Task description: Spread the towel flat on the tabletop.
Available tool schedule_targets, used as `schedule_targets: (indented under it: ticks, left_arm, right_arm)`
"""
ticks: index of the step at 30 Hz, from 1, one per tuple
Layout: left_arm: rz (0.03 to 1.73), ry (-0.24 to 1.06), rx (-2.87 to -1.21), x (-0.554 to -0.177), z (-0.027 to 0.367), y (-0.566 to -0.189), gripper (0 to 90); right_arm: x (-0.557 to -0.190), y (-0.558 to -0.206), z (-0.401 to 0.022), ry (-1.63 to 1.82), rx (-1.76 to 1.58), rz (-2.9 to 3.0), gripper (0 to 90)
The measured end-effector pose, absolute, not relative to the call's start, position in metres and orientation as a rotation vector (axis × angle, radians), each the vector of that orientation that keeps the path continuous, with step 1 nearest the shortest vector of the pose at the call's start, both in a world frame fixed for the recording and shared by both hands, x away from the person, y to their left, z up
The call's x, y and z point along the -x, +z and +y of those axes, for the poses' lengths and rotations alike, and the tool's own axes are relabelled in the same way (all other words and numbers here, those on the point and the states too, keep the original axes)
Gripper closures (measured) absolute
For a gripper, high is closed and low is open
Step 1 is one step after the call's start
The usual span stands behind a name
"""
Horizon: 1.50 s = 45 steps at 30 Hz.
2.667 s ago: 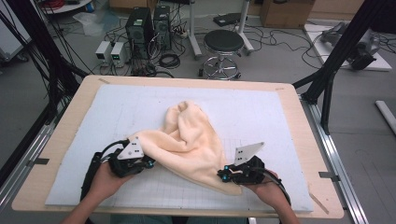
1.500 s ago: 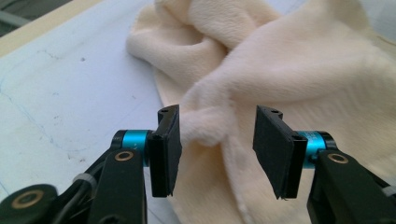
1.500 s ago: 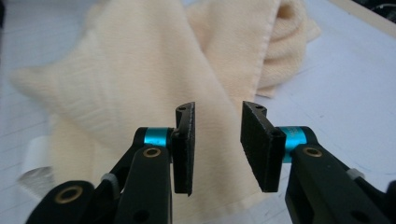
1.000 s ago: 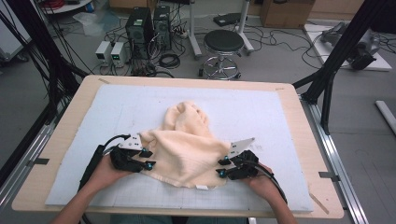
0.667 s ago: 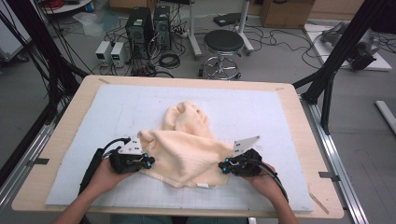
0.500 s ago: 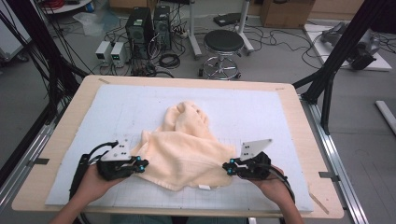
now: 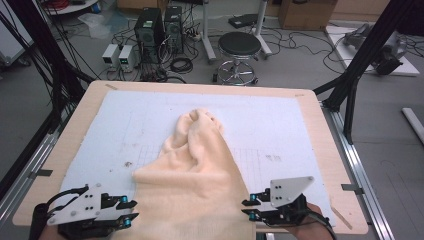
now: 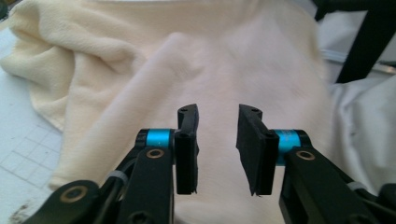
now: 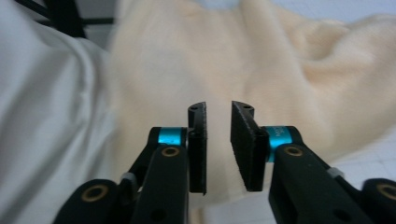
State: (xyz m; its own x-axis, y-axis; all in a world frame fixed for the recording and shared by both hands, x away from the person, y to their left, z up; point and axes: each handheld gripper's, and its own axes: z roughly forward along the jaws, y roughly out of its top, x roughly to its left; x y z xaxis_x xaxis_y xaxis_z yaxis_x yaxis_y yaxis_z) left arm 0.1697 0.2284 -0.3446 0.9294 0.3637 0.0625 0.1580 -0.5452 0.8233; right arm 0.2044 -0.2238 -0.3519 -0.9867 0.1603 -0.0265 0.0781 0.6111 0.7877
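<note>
Cream fleece, a soft blanket (image 7: 200, 175), lies on the pale mat of the table (image 7: 320, 125); its near part is already pulled flat and wide toward the person and seems to hang over the near edge, while the far end is not yet spread and sits bunched in thick folds near the middle of the mat. The left claw (image 8: 217, 140) and the right claw (image 9: 218, 140) have just been opening: in both gripper views the jaws stand apart with nothing between them, the cloth just beyond. Judged from this, the far folds remain to be smoothed.
</note>
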Motion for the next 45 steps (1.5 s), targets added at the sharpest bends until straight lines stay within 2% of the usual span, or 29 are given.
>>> schedule_targets:
  ticks: [2, 4, 6, 9, 12, 14, 16, 17, 19, 26, 30, 32, 34, 37, 38, 39, 42, 45]
  left_arm:
    - [0.378, 0.288, -2.156, -0.177, 0.226, -0.351, 62.2]
    - [0.416, 0.314, -2.165, -0.205, 0.22, -0.371, 59.0]
    - [0.436, 0.318, -2.159, -0.216, 0.219, -0.378, 54.3]
    - [0.501, 0.37, -2.15, -0.252, 0.212, -0.395, 48.5]
    - [0.514, 0.383, -2.17, -0.267, 0.209, -0.401, 45.9]
    - [0.544, 0.291, -2.22, -0.281, 0.202, -0.412, 50.9]
    - [0.545, 0.245, -2.272, -0.284, 0.2, -0.42, 64.5]
    - [0.542, 0.233, -2.284, -0.283, 0.199, -0.423, 74.0]
    - [0.525, 0.233, -2.29, -0.278, 0.2, -0.425, 81.1]
    - [0.46, 0.231, -2.279, -0.249, 0.206, -0.41, 82.8]
    - [0.393, 0.196, -2.284, -0.211, 0.208, -0.403, 82.6]
    - [0.376, 0.189, -2.285, -0.206, 0.209, -0.402, 77.3]
    - [0.375, 0.198, -2.261, -0.202, 0.211, -0.396, 65.4]
    - [0.386, 0.221, -2.245, -0.209, 0.214, -0.39, 58.2]
    - [0.398, 0.234, -2.225, -0.215, 0.216, -0.387, 58.2]
    - [0.424, 0.251, -2.178, -0.227, 0.217, -0.382, 57.5]
    - [0.454, 0.275, -2.161, -0.244, 0.216, -0.382, 57.5]
    - [0.502, 0.288, -2.179, -0.278, 0.211, -0.397, 55.9]
  right_arm:
    - [-0.219, -0.36, -0.218, 1.314, -0.228, 2.73, 69.1]
    - [-0.236, -0.371, -0.212, 1.28, -0.243, 2.723, 63.9]
    - [-0.255, -0.382, -0.207, 1.259, -0.276, 2.708, 60.1]
    - [-0.285, -0.401, -0.201, 1.199, -0.34, 2.716, 58.3]
    - [-0.303, -0.415, -0.195, 1.108, -0.358, 2.767, 58.2]
    - [-0.309, -0.423, -0.191, 1.041, -0.372, 2.806, 62.9]
    - [-0.311, -0.43, -0.191, 0.997, -0.379, 2.84, 73.6]
    - [-0.311, -0.431, -0.194, 1.043, -0.393, 2.846, 83.5]
    - [-0.308, -0.431, -0.2, 1.066, -0.396, 2.846, 89.1]
    - [-0.271, -0.419, -0.218, 1.115, -0.346, 2.869, 90.0]
    - [-0.236, -0.415, -0.227, 1.115, -0.333, 2.875, 90.0]
    - [-0.224, -0.414, -0.229, 1.108, -0.324, 2.871, 89.3]
    - [-0.221, -0.408, -0.229, 1.142, -0.314, 2.821, 83.2]
    - [-0.234, -0.397, -0.222, 1.165, -0.314, 2.767, 72.6]
    - [-0.234, -0.397, -0.222, 1.165, -0.314, 2.767, 72.6]
    - [-0.252, -0.391, -0.213, 1.16, -0.31, 2.745, 67.4]
    - [-0.282, -0.392, -0.201, 1.149, -0.302, 2.72, 63.7]
    - [-0.314, -0.4, -0.194, 1.151, -0.336, 2.711, 58.9]
